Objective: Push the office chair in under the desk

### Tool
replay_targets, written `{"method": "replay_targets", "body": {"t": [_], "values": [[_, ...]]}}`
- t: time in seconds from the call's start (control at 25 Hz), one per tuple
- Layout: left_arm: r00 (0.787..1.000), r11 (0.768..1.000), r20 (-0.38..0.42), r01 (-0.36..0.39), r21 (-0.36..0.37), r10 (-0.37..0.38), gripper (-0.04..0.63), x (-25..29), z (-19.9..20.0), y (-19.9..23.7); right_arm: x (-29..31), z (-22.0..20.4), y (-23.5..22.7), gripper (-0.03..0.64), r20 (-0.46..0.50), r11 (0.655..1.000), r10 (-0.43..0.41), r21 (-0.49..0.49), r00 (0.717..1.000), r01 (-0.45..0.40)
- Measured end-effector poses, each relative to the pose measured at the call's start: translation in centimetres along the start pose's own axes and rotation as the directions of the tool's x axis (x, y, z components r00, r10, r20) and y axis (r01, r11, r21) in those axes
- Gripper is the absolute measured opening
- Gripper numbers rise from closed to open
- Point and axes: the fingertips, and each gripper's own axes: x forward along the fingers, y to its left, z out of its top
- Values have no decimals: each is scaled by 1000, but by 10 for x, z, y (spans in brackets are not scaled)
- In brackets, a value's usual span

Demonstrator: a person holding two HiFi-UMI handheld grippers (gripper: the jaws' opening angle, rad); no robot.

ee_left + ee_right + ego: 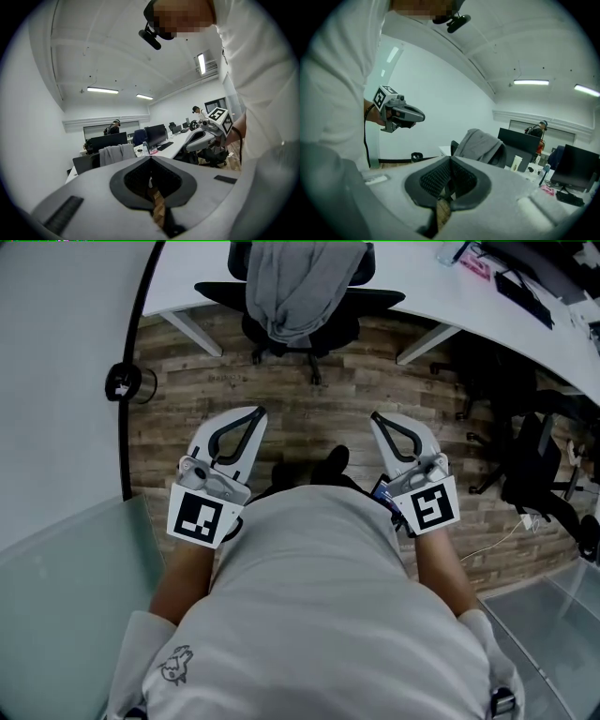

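Both of your tools are empty. The left gripper and the right gripper each have their jaws closed tip to tip with nothing between them, and they are held out side by side over the wooden floor, well apart from the office chair. The chair stands at the near edge of the white desk, between the desk's two slanted legs. Its armrests are right at that edge and a grey garment is draped over its backrest. From your head view I can't tell whether the seat is fully under the desktop or stops a little short of it. So the scene fits either you coming up to the chair to push it, or you standing back from a chair that is already in. Check the seat against the desk edge before you decide which it is. Closed jaws are right for this job, because they give you two blunt ends to press with and can't snag. In my judgement, any contact should go on the firm frame of the backrest, one gripper on each side. The loose cloth is a poor place to press, since it would probably slide and bunch. The chair's base looks built to roll and swivel, so an uneven push would probably turn it towards a desk leg.
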Motion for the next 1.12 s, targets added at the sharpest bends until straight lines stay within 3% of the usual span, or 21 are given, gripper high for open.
{"method": "replay_targets", "body": {"t": [0.48,1.12], "values": [[1000,999,13,11,-51,-11,-2,-111,-46,9,18,33,110,2,19,999,-27,19,999,27],[996,998,66,64,-18,-63,-2,-137,-38,3,8,53,133,2,13,997,-73,-14,997,73]]}}
